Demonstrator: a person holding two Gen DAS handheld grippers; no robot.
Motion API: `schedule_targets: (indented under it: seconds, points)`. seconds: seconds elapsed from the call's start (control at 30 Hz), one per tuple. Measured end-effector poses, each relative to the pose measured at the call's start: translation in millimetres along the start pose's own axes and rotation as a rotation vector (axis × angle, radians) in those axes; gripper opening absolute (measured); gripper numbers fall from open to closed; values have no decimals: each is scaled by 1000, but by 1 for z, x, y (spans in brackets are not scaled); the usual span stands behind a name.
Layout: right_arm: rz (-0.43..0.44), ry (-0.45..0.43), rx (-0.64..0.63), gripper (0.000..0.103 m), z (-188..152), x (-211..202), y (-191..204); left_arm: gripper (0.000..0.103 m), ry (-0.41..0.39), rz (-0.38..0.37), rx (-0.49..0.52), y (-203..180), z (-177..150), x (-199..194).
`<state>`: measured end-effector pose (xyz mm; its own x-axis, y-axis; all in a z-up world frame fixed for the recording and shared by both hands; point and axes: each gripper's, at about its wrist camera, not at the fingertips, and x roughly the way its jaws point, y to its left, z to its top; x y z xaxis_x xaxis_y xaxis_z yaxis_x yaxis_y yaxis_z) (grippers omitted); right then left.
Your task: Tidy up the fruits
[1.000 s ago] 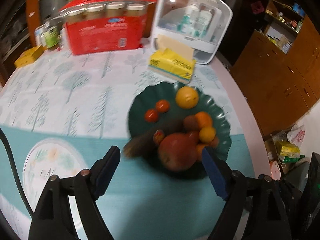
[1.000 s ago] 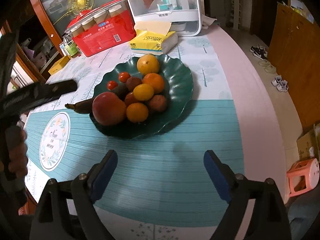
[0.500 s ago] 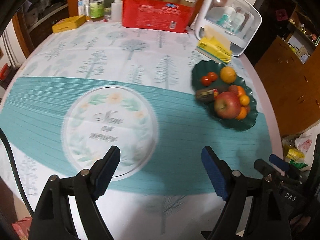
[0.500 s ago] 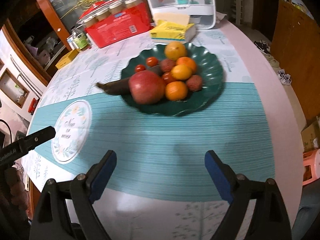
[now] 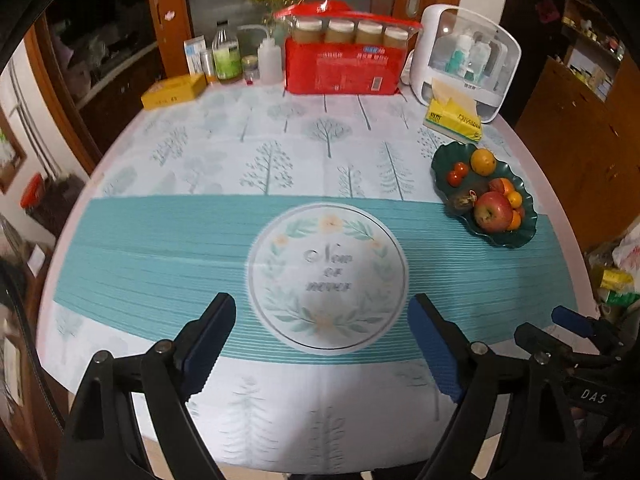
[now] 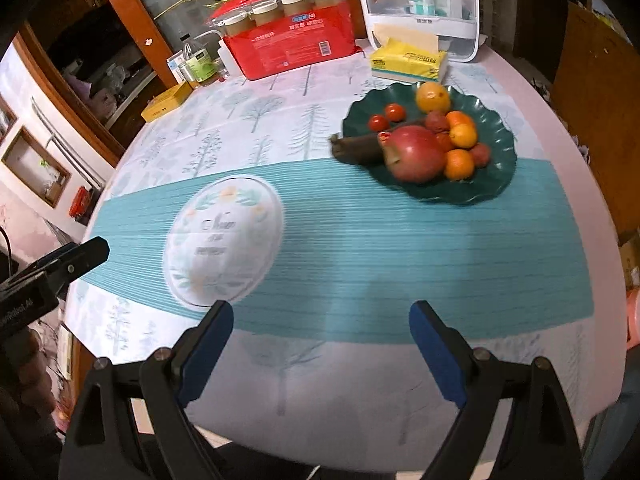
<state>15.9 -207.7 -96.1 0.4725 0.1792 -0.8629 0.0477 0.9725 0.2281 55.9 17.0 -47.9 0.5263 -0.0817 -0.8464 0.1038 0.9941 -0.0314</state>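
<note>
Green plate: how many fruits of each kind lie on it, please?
Apple: 1
Cherry tomatoes: 2
Large orange: 1
Small oranges: 3
Small reddish-brown fruits: 3
Dark long fruit: 1
Total: 11

Tablecloth [image 6: 360, 240]: matt printed cloth, fine ribbing seen in teal band. Scalloped dish [image 6: 496, 128]: dark green, glossy. Apple [image 6: 416, 154]: smooth, shiny skin. Cup pack [image 5: 344, 65]: wrapped in glossy red plastic film. Organizer [image 5: 468, 56]: white plastic, clear front. Cabinet [image 5: 580, 152]: brown wood. Finger pads [image 5: 208, 338]: blue, ridged.
</note>
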Motion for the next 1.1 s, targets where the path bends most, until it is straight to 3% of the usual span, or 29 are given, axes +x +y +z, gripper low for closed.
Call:
schedule_targets:
  seconds: [0.43,0.9,1.03,1.1]
  points:
    - [-30,-12,25,90,-12,-54,54,89,-45,-39,32,4,2,-53]
    - [-63,-81,14,90,-22,-83,50,94,-120,69,-23,-17,-17,-82]
    - [-68,-101,11,102,-22,-85,48,101,-131,73,-42,-16,-19,-84]
    - [-71,-105,8,103,-21,-86,46,102,-132,75,-44,-17,-19,-84]
